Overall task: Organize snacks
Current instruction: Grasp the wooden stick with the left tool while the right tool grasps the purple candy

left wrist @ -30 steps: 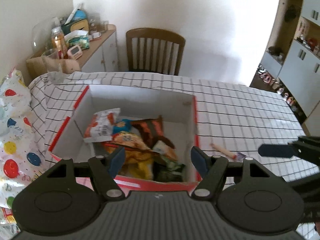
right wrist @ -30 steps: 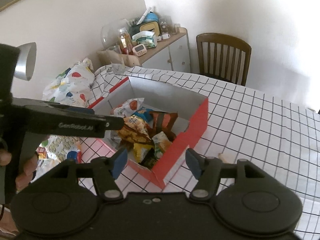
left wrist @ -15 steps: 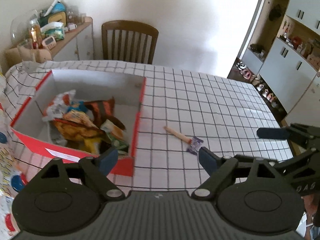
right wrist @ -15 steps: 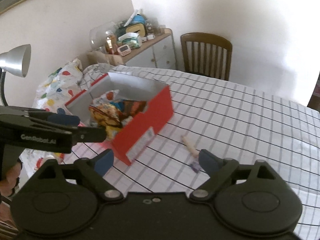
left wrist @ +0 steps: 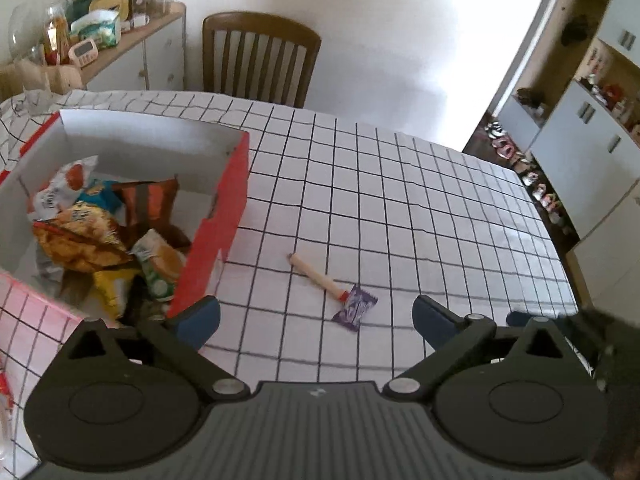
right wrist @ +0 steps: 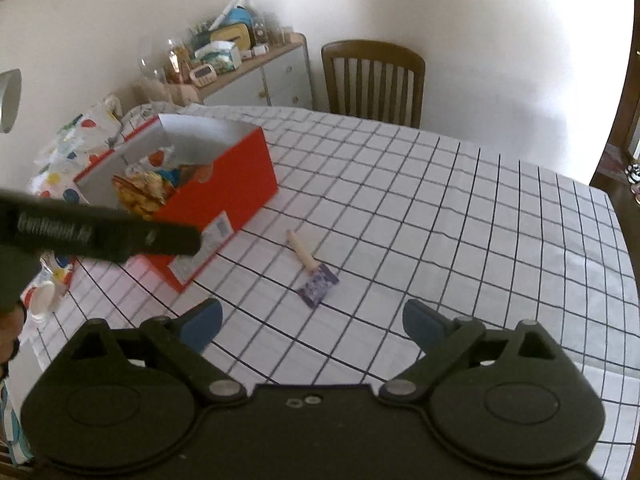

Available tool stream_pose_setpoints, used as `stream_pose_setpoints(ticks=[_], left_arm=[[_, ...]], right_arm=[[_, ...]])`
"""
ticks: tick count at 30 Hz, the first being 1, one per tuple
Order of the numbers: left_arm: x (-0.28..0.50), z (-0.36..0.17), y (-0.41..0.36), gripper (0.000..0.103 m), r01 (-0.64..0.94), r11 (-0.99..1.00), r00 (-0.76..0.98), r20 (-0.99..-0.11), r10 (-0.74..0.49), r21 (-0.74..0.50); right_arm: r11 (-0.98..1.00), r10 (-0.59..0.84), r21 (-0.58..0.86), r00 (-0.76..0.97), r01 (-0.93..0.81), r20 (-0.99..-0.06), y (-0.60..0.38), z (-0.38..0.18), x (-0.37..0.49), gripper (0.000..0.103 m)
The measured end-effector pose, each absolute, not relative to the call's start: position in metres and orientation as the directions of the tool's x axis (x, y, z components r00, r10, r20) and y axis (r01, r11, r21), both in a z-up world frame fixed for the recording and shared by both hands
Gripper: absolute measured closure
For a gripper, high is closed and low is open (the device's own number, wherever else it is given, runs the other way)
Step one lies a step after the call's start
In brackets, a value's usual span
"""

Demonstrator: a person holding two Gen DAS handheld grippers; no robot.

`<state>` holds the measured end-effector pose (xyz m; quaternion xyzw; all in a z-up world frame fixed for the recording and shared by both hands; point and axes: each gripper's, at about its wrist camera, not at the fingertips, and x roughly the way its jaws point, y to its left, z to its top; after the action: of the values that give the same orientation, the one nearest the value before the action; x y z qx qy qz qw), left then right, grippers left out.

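Note:
A red box (left wrist: 230, 196) (right wrist: 224, 184) with a white inside stands on the left of the checked table and holds several snack bags (left wrist: 88, 240). A beige stick snack (left wrist: 314, 274) (right wrist: 300, 250) and a small purple packet (left wrist: 355, 307) (right wrist: 318, 288) lie on the cloth right of the box. My left gripper (left wrist: 316, 320) is open and empty, above the table just short of the two snacks. My right gripper (right wrist: 312, 322) is open and empty, also short of them. The left gripper's arm (right wrist: 100, 234) crosses the right wrist view in front of the box.
A wooden chair (left wrist: 260, 60) (right wrist: 374, 80) stands at the table's far edge. A cluttered sideboard (left wrist: 92, 40) (right wrist: 240, 68) is at the back left. A dotted bag (right wrist: 76, 140) lies left of the box. Cupboards (left wrist: 580, 120) stand to the right.
Both grippers have swung right, from over the box to over the stick snack and purple packet, and have opened wider. The snacks and box have not moved.

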<state>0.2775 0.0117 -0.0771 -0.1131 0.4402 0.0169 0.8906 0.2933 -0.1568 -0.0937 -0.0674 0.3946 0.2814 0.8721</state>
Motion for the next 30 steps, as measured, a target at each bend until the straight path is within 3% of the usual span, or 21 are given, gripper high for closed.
stream_pose_setpoints(ticks=[8,24,30], left_arm=[[0.327,-0.101,-0.005,0.0,-0.216,0.96,0.532,-0.846,-0.038,-0.179],[0.386,-0.163,0.002,0.001,-0.326,0.917,0.417,-0.906,-0.079,-0.23],[0.395,-0.174,0.002,0.028,-0.337,0.907,0.408,-0.907,-0.101,-0.252]], right_arm=[[0.828,0.44,0.115,0.511,-0.548,-0.739,-0.154,-0.116,0.312,0.011],[0.817,0.449,0.14,0.465,-0.559,-0.763,-0.129,-0.162,0.358,0.037],[0.813,0.447,0.145,0.446,-0.563,-0.775,-0.119,-0.173,0.368,0.048]])
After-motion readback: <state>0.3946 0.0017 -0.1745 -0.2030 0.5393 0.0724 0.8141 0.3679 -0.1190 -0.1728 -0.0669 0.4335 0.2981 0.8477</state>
